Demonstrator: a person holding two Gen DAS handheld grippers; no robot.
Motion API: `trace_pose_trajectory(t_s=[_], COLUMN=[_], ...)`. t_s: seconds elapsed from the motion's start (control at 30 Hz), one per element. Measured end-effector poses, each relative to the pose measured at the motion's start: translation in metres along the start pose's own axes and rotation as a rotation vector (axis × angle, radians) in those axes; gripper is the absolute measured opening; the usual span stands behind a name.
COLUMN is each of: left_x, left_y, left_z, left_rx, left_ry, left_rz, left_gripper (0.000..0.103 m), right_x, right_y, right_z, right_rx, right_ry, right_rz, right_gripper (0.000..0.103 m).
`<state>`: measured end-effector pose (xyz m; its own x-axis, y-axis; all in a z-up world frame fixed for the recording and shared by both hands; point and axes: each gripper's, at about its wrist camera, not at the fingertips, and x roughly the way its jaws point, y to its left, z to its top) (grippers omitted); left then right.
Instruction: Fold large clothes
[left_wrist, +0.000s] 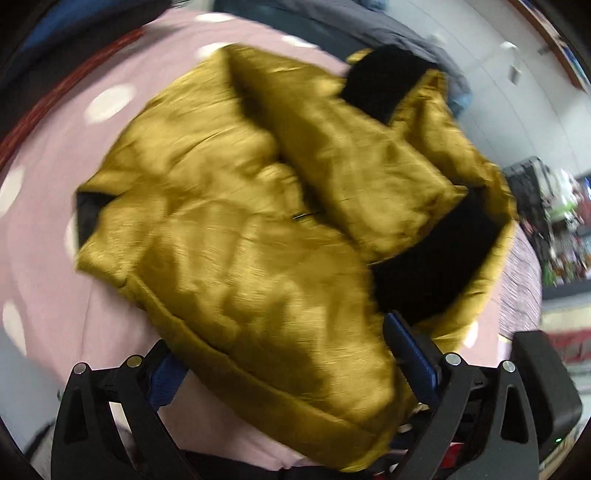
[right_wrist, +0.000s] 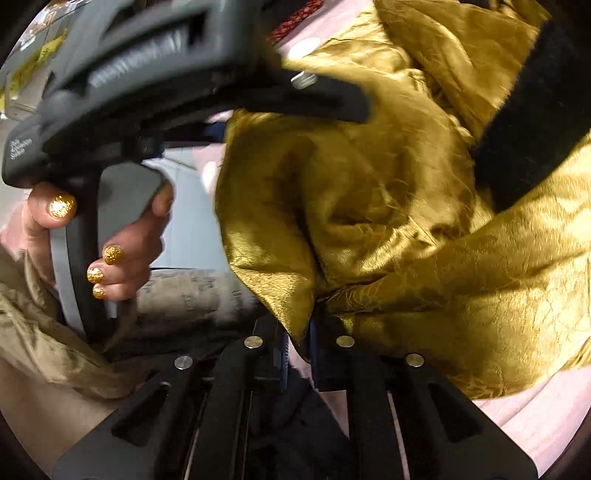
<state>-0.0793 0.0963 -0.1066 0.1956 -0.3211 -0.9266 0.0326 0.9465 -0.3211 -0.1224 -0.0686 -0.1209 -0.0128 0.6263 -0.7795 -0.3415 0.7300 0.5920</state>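
A shiny gold jacket (left_wrist: 236, 229) with black lining and trim lies crumpled on a pink sheet with white dots (left_wrist: 48, 266). In the left wrist view my left gripper (left_wrist: 291, 369) is open, its blue-padded fingers (left_wrist: 413, 354) wide apart either side of the jacket's hem, which lies between them. In the right wrist view my right gripper (right_wrist: 297, 343) is shut on a corner of the gold jacket (right_wrist: 406, 221), pinched between the blue pads. The left gripper's grey body (right_wrist: 155, 85) and the hand holding it show at upper left.
A grey and dark bedding pile (left_wrist: 332, 26) lies beyond the jacket. The bed's right edge (left_wrist: 521, 280) drops to a cluttered room with shelves (left_wrist: 561, 236). A red patterned cloth (left_wrist: 55, 96) runs along the bed's left side.
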Motion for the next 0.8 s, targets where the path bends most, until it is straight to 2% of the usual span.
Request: trace_pose_trajectory(t_s=[0.07, 0.1, 0.13, 0.17, 0.2, 0.33, 0.4, 0.43, 0.5, 0.6, 0.7, 0.8], left_x=[0.002, 0.003, 0.004, 0.005, 0.007, 0.017, 0.026, 0.030, 0.037, 0.045, 0.044, 0.042], left_y=[0.007, 0.008, 0.006, 0.002, -0.002, -0.012, -0.012, -0.010, -0.004, 0.003, 0.012, 0.011], left_z=[-0.012, -0.019, -0.025, -0.031, -0.036, -0.054, -0.062, -0.065, -0.067, -0.065, -0.064, -0.068], left_rx=[-0.029, -0.035, -0.029, -0.012, 0.004, 0.079, 0.106, 0.108, 0.098, 0.052, 0.009, 0.063], left_ry=[0.004, 0.011, 0.016, 0.021, 0.026, 0.022, 0.018, 0.017, 0.003, 0.008, -0.010, -0.052], left_rz=[0.010, 0.015, 0.016, 0.016, 0.023, 0.045, 0.064, 0.064, 0.055, 0.010, -0.030, -0.019], left_gripper=[0.094, 0.094, 0.094, 0.094, 0.094, 0.089, 0.070, 0.062, 0.030, 0.013, 0.010, 0.009], right_x=[-0.009, -0.015, -0.022, -0.029, -0.036, -0.050, -0.044, -0.022, -0.015, -0.019, -0.031, -0.047], right_y=[0.004, 0.007, 0.012, 0.018, 0.022, 0.048, 0.058, 0.056, 0.063, 0.069, 0.053, 0.027], right_z=[-0.017, -0.021, -0.028, -0.032, -0.036, -0.050, -0.057, -0.059, -0.060, -0.060, -0.058, -0.054], right_rx=[0.014, 0.017, 0.014, 0.009, 0.006, 0.007, 0.015, 0.019, 0.008, -0.040, -0.058, -0.002], right_ry=[-0.035, -0.066, -0.093, -0.138, -0.182, -0.306, -0.346, -0.358, -0.354, -0.357, -0.363, -0.398], right_rz=[-0.021, -0.038, -0.056, -0.077, -0.094, -0.128, -0.157, -0.169, -0.212, -0.291, -0.355, -0.395], right_gripper=[0.024, 0.040, 0.051, 0.069, 0.072, 0.072, 0.072, 0.072, 0.072, 0.072, 0.072, 0.073])
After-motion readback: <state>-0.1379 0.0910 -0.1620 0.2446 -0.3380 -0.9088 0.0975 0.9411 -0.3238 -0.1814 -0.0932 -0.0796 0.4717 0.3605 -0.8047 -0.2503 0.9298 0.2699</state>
